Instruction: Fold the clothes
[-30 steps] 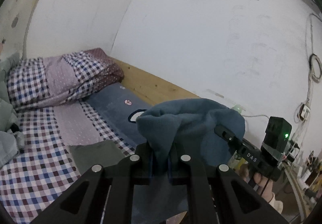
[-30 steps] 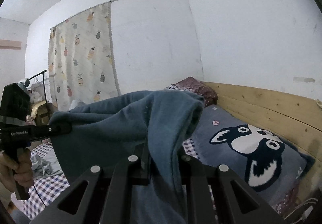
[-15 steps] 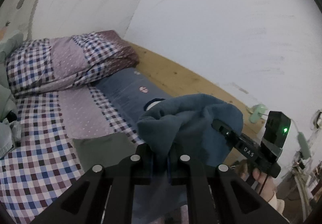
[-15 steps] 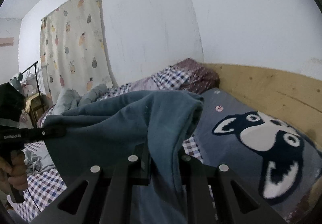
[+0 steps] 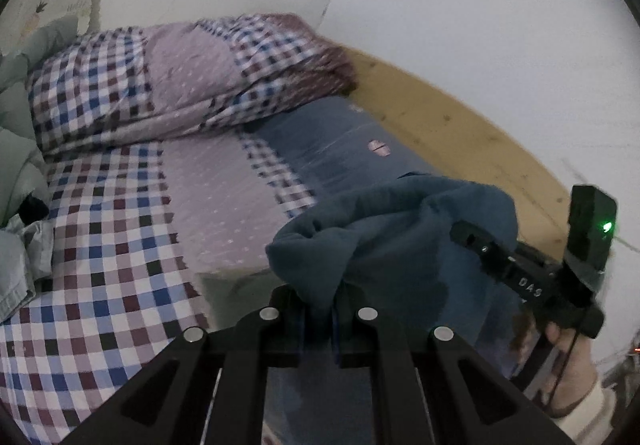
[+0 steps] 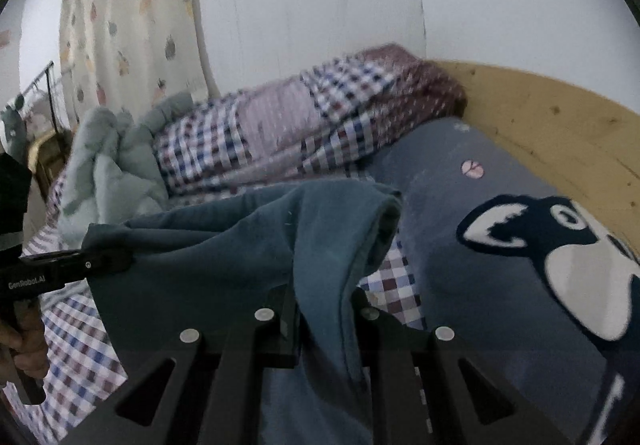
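Both your grippers are clamped on the blue garment [image 5: 400,237]: left gripper [image 5: 318,309] pinches one bunched corner, right gripper [image 6: 324,309] the other, cloth slung between them above the checked bedsheet [image 5: 100,253]. Since a second ago, both views have tipped downward; more bed, less wall, so you are lowering the garment toward the mattress. It hangs beside the dog-print pillow [image 6: 520,265], not yet laid flat. Judgement: spreading comes next; folding proper hasn't begun. Frames are motion-blurred.
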